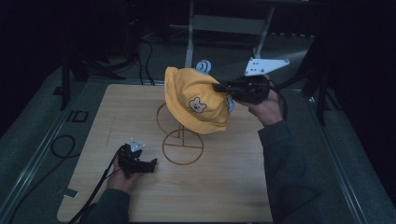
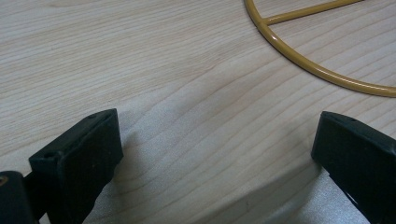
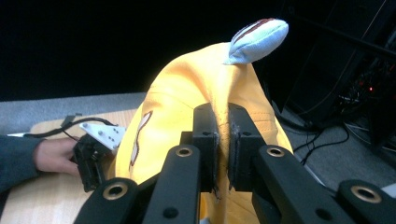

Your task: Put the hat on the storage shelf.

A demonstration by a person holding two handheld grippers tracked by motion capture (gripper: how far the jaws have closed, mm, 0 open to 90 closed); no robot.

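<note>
Hat pinched above the table

Wooden table [image 1: 140, 112] lies under both grippers. Near the person, the left gripper [image 1: 148, 166] rests low, jaws wide apart, holding nothing. Farther off, the right gripper [image 1: 220, 87] is squeezed tight on the yellow hat [image 1: 194, 100] over the wire stand [image 1: 182, 147].

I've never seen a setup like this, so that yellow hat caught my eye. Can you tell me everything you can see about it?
The yellow hat is a soft cloth bucket hat with a floppy brim, a small bear face on the front and pale blue ears on top. It hangs tilted above the wooden table, over the thin gold wire stand. The right gripper pinches a fold of its fabric between shut jaws.
</note>
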